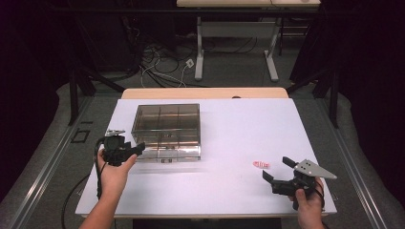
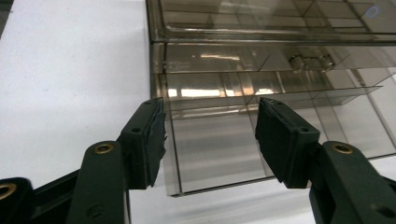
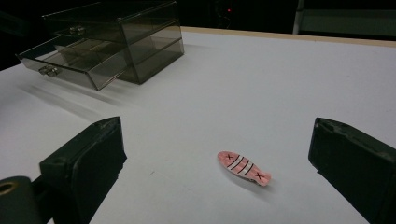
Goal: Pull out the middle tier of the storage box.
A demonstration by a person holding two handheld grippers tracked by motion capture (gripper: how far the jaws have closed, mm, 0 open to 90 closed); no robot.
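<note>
Now, by label:
Left gripper (image 1: 136, 149): at 9 o'clock on the desk (image 1: 239, 129), its jaws apart; in the left gripper view they stand either side of the lower drawer's front left corner, pads not pressing it.
Drawer box (image 1: 165, 125): smoky clear plastic, two drawers, at 11 o'clock on the desk; compartments show through its top.
Lower drawer (image 1: 169, 153): pulled out toward the person, small knob on its front; the upper drawer (image 2: 243, 56) sits closed.
Right gripper (image 1: 277, 171): at 4 o'clock, held low over the desk, jaws wide apart with nothing between the pads.
Fish clip (image 1: 261, 164): pink, black-striped fish-shaped hair clip, flat on the desk just ahead of the right gripper, well apart from the box.
</note>
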